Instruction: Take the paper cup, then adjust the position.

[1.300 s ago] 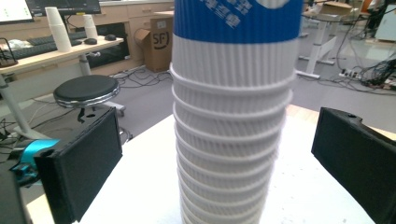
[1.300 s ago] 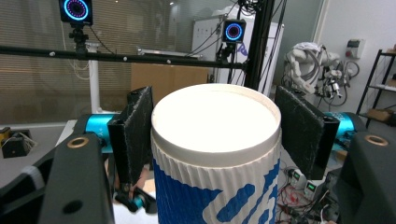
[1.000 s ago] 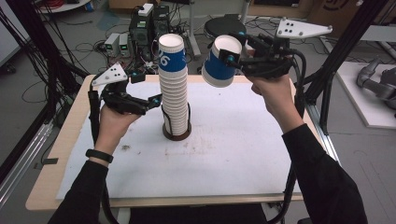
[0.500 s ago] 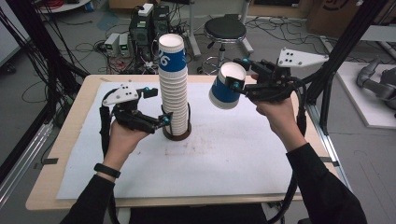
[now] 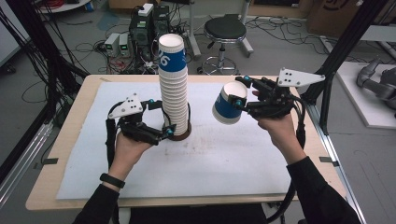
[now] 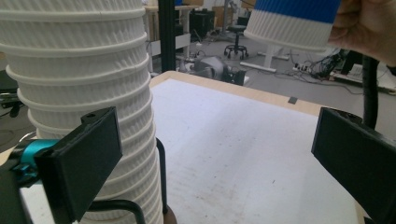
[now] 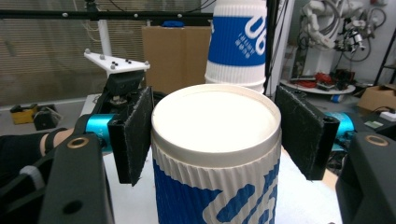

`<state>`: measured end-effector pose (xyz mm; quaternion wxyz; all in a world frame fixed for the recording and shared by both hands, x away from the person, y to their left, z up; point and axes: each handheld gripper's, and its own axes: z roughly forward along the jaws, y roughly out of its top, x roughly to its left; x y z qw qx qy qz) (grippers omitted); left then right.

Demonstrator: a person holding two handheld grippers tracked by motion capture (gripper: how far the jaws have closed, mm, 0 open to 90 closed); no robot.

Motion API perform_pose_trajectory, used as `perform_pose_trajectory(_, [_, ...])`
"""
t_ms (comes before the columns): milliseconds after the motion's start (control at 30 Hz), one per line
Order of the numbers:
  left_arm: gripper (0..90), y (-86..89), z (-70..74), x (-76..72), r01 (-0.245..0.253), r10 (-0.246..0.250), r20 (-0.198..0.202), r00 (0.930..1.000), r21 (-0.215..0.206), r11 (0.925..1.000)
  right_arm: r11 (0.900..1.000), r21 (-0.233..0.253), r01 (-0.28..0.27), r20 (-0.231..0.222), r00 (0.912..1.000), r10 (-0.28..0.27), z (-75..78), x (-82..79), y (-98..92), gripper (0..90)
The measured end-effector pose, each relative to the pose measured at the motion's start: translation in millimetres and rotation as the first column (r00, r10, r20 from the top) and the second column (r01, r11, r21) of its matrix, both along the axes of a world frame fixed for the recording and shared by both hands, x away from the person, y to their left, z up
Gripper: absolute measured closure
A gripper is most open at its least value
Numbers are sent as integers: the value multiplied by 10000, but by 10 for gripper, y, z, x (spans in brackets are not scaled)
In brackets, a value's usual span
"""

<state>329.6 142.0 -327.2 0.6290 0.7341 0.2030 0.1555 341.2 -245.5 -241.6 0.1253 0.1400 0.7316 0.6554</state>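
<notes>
Your forearms come in over the near edge of the worktop [image 5: 60, 196], both sleeves dark, a black band on your left wrist. Your left hand [image 5: 128, 149] lies low over the white sheet [image 5: 210, 163], left of the middle, palm cradling the left tool [image 5: 172, 122] and pointing it toward the right edge. That tool's jaws stand wide apart. In the left gripper view one jaw lies right against the ribbed wall of the cup stack [image 6: 79, 93] near its foot, and the other hangs well clear on the far side, over bare sheet, so nothing is clamped.

The cup stack [image 5: 173, 88] stands upright in a dark round holder [image 5: 180, 135] about midway between the left and right edges, a little toward the far edge. The top cup carries a blue band with white print.

Your right hand [image 5: 275, 128] is lifted above the right half of the worktop, wrist bent so the right tool [image 5: 243, 98] points left toward the stack. It is clamped on a single blue-and-white cup [image 5: 229, 103], held in the air and tipped on its side, clear of the sheet and apart from the stack. In the right gripper view both pads press the cup [image 7: 217, 154] just below its white rim, one on each side, with the top of the stack [image 7: 237, 42] rising behind it.

Beyond the far edge stand a black stool [image 5: 225, 32] and boxes of electronics [image 5: 149, 23] on the floor.
</notes>
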Motion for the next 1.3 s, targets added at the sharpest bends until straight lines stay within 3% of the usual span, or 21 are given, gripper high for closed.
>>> perform_pose_trajectory(367, [17, -15, -74, -18, 136, -136, -97, 9999, 34, 9999, 9993, -300, 217, -352, 9991, -228, -359, -49, -88, 316])
perform_pose_trajectory(733, [17, -51, -167, 4, 239, -234, -250, 9994, 185, 9995, 9992, -82, 396, -911, 9950, -402, -670, -51, -195, 316])
perform_pose_trajectory(1000, [17, -87, -178, -11, 340, -337, -179, 9993, 201, 9992, 9985, -42, 542, -920, 9943, -543, -701, -63, -274, 316])
perform_pose_trajectory(1300, [17, -210, -170, -47, 844, -839, -226, 9962, 245, 9961, 9993, 20, 385, -1007, 9942, -381, -703, -97, -287, 316])
